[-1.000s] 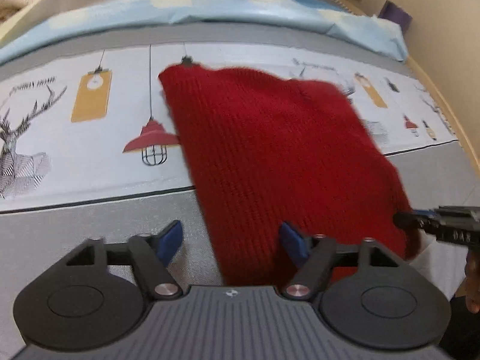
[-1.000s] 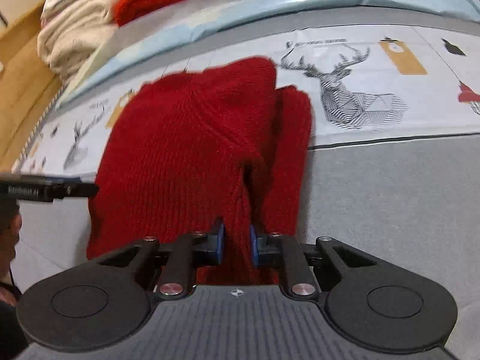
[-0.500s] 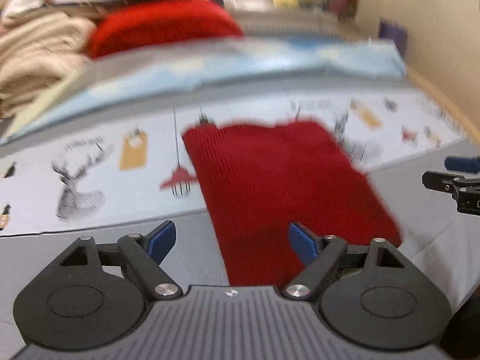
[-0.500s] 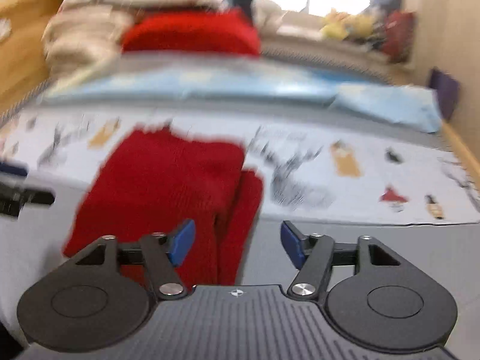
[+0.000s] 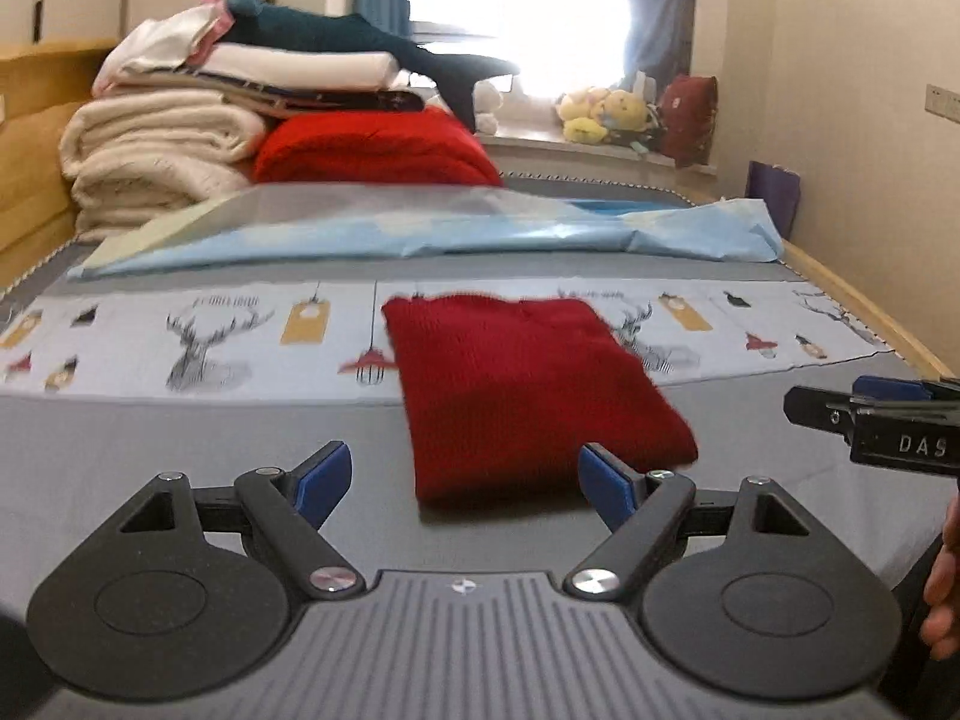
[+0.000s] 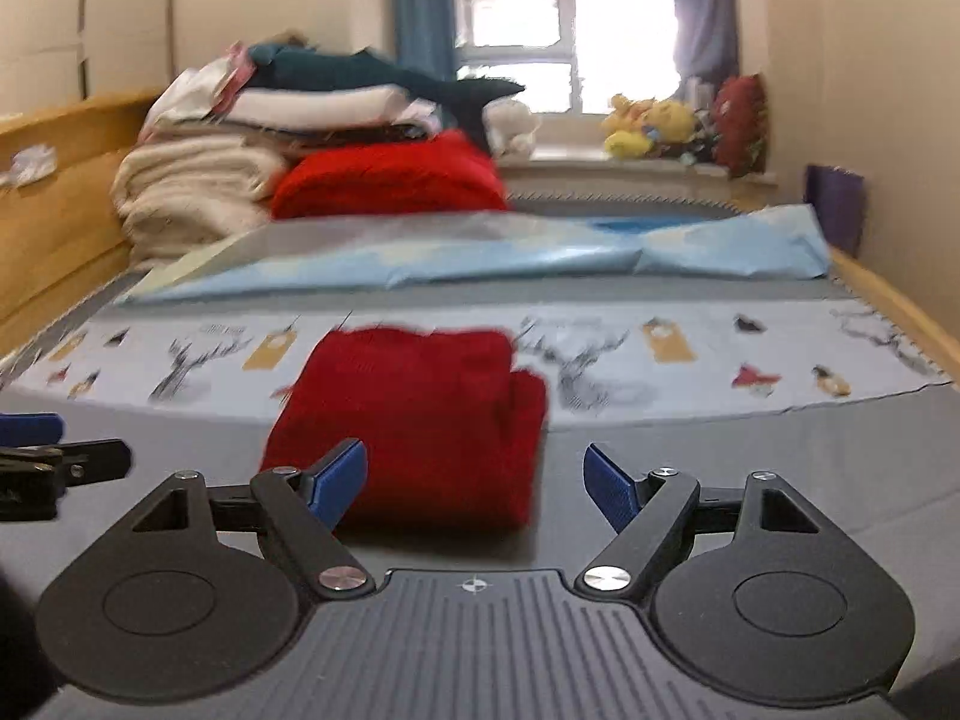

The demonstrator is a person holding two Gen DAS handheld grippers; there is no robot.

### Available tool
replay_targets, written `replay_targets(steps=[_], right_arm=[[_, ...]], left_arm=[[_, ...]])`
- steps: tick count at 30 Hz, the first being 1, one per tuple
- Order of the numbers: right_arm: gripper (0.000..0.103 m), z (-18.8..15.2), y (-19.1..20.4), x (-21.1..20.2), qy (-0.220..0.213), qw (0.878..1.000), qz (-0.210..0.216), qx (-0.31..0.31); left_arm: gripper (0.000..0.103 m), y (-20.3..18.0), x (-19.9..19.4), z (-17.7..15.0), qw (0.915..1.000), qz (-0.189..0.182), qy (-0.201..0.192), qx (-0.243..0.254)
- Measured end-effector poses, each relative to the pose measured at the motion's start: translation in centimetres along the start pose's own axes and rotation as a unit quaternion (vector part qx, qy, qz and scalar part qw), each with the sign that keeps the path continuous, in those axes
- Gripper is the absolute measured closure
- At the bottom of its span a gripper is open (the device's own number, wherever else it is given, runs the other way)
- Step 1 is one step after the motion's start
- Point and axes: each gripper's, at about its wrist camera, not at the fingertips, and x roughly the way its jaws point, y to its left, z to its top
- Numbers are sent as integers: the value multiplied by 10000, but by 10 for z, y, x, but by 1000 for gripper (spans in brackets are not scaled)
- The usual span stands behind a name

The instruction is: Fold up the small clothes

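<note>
A red knitted garment (image 5: 522, 384) lies folded in a rough rectangle on the grey bed cover, partly on the printed cloth strip (image 5: 198, 330). It also shows in the right wrist view (image 6: 420, 414), with a doubled edge on its right side. My left gripper (image 5: 465, 483) is open and empty, pulled back just short of the garment's near edge. My right gripper (image 6: 477, 483) is open and empty, also just short of the near edge. The right gripper's tip shows at the right edge of the left wrist view (image 5: 864, 414).
A stack of folded blankets and clothes (image 5: 174, 138) with a red folded knit (image 5: 372, 147) stands at the head of the bed. A light blue sheet (image 5: 450, 234) lies across behind the garment. Wooden bed rails run along both sides. Plush toys (image 5: 606, 114) sit on the windowsill.
My right gripper opened and let go of the red garment. Both grippers drew back and tilted up, so the garment now lies farther off and the room's far end shows.
</note>
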Motion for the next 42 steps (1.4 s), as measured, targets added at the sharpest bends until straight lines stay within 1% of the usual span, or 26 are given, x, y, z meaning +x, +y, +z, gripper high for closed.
replay_targets(steps=[2, 3, 4, 5, 7, 9, 10, 12, 14, 16, 21, 25, 42], right_arm=[[22, -6, 6, 0, 77, 9999, 8, -73], [22, -7, 7, 2, 120, 9999, -26, -45], [22, -8, 6, 6, 159, 9999, -48, 23], [22, -9, 5, 10, 206, 9997, -61, 87], [22, -10, 5, 20, 297, 9994, -67, 156], [22, -11, 6, 30, 366, 9992, -47, 120], [22, -13, 8, 34, 393, 9992, -76, 93], [22, -15, 10, 39, 449, 9988, -131, 126], [22, -17, 12, 41, 502, 9986, -98, 160], [22, -18, 15, 42, 504, 9986, -78, 122], [22, -20, 23, 43, 504, 9987, -10, -41], [22, -19, 27, 42, 464, 9989, 5, -70], [21, -18, 41, 46, 456, 9988, 67, -190]], left_arm=[[16, -1, 10, -15, 9994, 212, 254, 28], [16, -1, 16, -18, 9987, 315, 401, 25], [16, 0, 21, -17, 9982, 380, 466, -56], [16, 1, 25, -15, 9982, 405, 423, -151], [12, 0, 33, -12, 9985, 439, 296, -104], [9, 0, 38, -11, 9989, 413, 217, -61], [9, 0, 41, -11, 9990, 397, 205, -76], [9, 1, 47, -10, 9988, 358, 290, -159], [9, 4, 51, -10, 9982, 240, 418, -350], [9, 3, 50, -10, 9979, 197, 460, -404], [9, -1, 51, -11, 9982, 212, 458, -335], [9, -3, 53, -12, 9978, 169, 528, -366], [9, -8, 57, -14, 9978, 128, 537, -355]])
